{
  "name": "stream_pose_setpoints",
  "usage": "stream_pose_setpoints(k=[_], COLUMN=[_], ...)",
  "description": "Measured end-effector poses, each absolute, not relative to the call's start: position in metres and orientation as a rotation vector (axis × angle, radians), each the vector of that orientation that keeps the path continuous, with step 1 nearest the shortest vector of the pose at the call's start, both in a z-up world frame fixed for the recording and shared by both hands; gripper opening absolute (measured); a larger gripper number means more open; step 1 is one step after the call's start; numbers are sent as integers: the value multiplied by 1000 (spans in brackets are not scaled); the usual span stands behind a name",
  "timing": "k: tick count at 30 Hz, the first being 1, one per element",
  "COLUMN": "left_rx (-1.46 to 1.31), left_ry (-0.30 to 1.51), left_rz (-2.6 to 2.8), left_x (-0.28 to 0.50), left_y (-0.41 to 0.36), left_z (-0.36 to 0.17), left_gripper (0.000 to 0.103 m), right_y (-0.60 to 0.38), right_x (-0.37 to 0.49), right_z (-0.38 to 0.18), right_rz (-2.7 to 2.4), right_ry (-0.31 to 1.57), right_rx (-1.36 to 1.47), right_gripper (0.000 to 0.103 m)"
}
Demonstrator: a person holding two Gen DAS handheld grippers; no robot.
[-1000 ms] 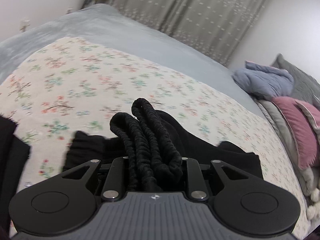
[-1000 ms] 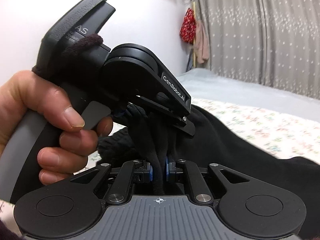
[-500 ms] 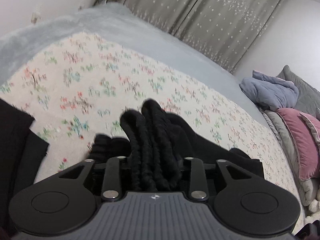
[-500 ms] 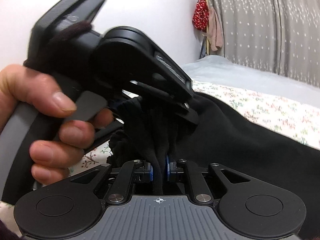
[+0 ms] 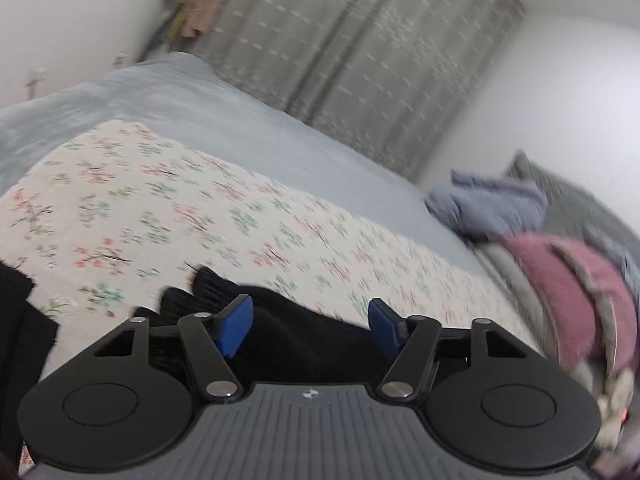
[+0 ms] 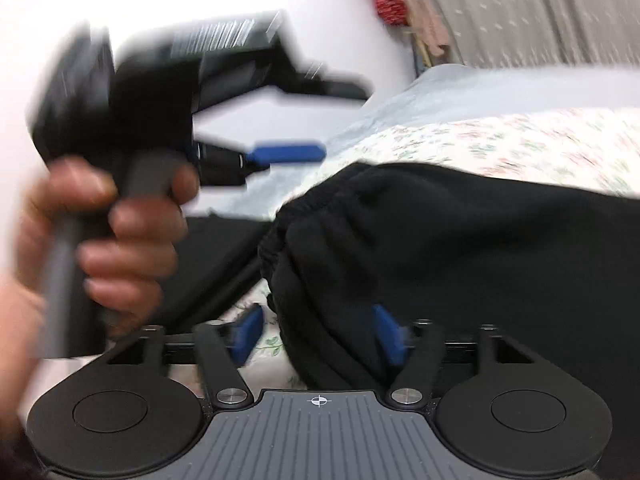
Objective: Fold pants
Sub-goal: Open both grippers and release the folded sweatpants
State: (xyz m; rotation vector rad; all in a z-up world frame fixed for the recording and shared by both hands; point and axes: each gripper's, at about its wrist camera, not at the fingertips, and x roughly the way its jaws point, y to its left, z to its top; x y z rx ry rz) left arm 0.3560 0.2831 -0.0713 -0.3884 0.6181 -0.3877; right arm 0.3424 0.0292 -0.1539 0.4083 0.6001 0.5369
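Both of your tools have just let go: a second ago the left tool [image 5: 310,326] and the right tool [image 6: 316,334] were each pinched on the gathered waistband of the black pants [image 6: 420,248], and their jaws have just been opening, now standing apart with no pad pressing the cloth. The pants now lie on the floral bedspread [image 5: 168,216], waistband bunched beside your left hand [image 6: 120,232]. I judge this fold laid down, so smooth it or regrip next.
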Motion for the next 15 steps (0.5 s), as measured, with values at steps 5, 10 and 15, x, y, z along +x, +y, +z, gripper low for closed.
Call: stream_pose_setpoints(k=[5,10,15], left_rx=[-179,-4,-26], left_ry=[794,826,837], left_rz=[-307,-219,-140], left_x=[369,375,378], left_y=[242,220,216], left_z=[-106,-127,-124], left_gripper=[59,56,52], right_y=[-50,-103,-110], right_x=[315,323,294], right_z=[-132,-180,-173], right_rz=[410,253,327], right_ry=[611,809,822], right_rx=[424,400,255], right_gripper=[70,72,73])
